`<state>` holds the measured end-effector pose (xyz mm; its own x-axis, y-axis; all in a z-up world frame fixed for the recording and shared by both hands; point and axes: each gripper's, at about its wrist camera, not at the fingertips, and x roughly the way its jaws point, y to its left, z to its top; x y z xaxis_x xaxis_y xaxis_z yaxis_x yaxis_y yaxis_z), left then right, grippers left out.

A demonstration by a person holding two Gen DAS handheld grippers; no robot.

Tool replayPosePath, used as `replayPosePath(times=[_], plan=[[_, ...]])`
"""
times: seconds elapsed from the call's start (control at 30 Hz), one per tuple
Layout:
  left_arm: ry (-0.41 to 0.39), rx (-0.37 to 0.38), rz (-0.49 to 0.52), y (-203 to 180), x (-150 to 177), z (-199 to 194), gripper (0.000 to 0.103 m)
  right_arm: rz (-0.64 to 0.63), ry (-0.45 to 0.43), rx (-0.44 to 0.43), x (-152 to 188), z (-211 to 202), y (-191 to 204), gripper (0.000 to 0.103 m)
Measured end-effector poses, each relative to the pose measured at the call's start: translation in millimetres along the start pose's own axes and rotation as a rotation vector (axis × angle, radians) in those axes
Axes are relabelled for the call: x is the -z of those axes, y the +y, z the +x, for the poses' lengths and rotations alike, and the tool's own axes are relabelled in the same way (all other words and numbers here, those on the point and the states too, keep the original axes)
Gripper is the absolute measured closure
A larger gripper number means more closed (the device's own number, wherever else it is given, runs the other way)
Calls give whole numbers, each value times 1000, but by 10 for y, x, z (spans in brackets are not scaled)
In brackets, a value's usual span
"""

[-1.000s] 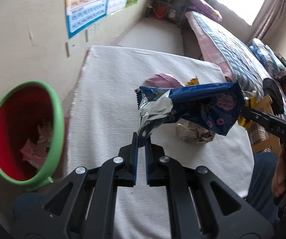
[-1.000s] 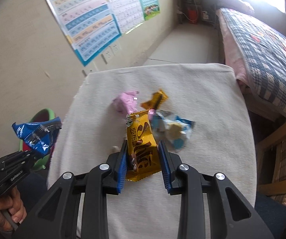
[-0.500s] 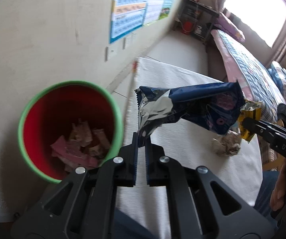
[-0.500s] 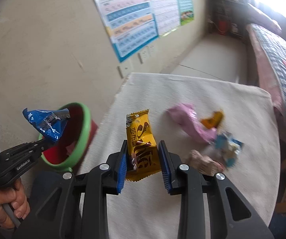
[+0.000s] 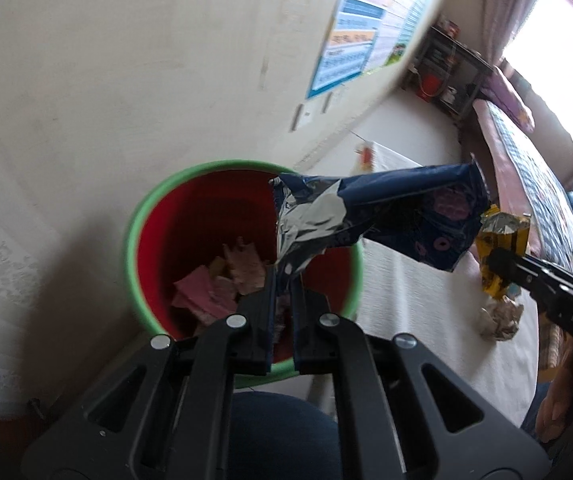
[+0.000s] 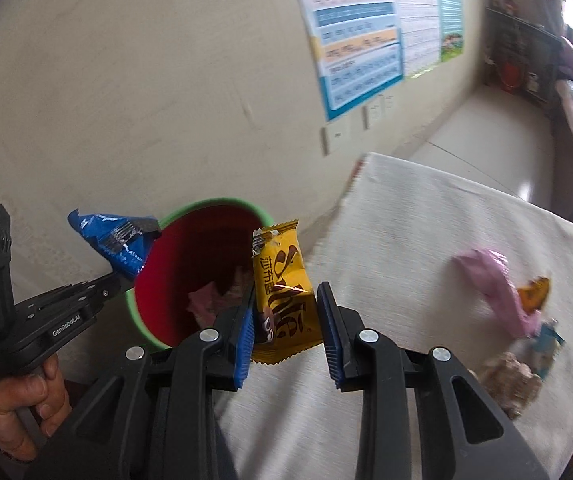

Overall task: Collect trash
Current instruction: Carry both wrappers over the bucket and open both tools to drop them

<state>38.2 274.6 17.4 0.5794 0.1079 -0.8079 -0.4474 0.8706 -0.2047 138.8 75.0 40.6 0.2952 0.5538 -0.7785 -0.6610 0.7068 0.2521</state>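
My left gripper (image 5: 282, 280) is shut on a blue and silver snack bag (image 5: 382, 220) and holds it over the red bin with a green rim (image 5: 154, 216), which has several wrappers inside. My right gripper (image 6: 286, 304) is shut on a yellow wrapper (image 6: 284, 288) and holds it by the bin's (image 6: 190, 256) right rim, above the table's left edge. In the right wrist view the left gripper (image 6: 114, 280) with its blue bag (image 6: 114, 240) is at the bin's left rim. In the left wrist view the yellow wrapper (image 5: 502, 240) shows at the right.
The white-clothed table (image 6: 426, 216) carries a pink wrapper (image 6: 494, 280), an orange wrapper (image 6: 534, 292), a light blue wrapper (image 6: 546, 340) and a crumpled brown paper (image 6: 506, 380). A wall with posters (image 6: 358, 32) is behind the bin. A bed (image 5: 526, 160) stands at the right.
Both grippers have swung left from the table toward the bin. The blue bag is now over the bin's opening and the yellow wrapper is by its rim.
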Motion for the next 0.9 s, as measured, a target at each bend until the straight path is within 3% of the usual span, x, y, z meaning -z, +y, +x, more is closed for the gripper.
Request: replayPosePath(times=[0.37,0.73,0.8,0.83,0.9], plan=[[-13,-14,-75,468,-93,-31,97,-92,24,-64,-261,395,590,73],[-19,-9,-82,650,-131,-62,96,-127,62,-82,-308,713,805,70],[-21,-9,-92,669,-131,-60,82,-130,71,-81,-310,745,809,56],[-33,-10,-103,684,-124,-75,67,-124,69,-83,-306,749,794,44],[-42,0,-121,700,-104,-91,58,-121,66,-77,-284,739,776,43]])
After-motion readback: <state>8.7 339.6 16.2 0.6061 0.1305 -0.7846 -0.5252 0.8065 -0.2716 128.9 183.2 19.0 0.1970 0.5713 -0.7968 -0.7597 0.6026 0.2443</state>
